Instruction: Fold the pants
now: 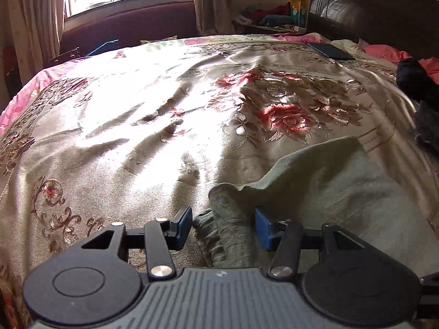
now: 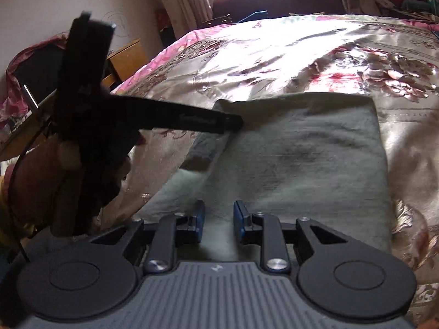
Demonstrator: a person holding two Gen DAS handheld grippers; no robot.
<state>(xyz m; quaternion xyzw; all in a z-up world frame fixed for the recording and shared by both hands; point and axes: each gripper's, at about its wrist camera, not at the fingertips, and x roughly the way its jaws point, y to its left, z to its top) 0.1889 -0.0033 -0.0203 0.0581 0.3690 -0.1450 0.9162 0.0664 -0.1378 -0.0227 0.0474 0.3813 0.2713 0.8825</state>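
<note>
Left gripper half-open astride the pants' bunched edge at six o'clock, right gripper narrowly open, holding nothing — a shallow bite could slip, spoiling the fold.

Grey-green pants, soft knit fabric, folded into a roughly rectangular flat stack lying on the bed. From the right wrist view the far edge runs fairly straight and the right edge is neat, while the left side is lumpy with a bunched fold at the far left corner. From the left wrist view a gathered, wrinkled band of the cloth lies at the stack's near left edge.
</note>
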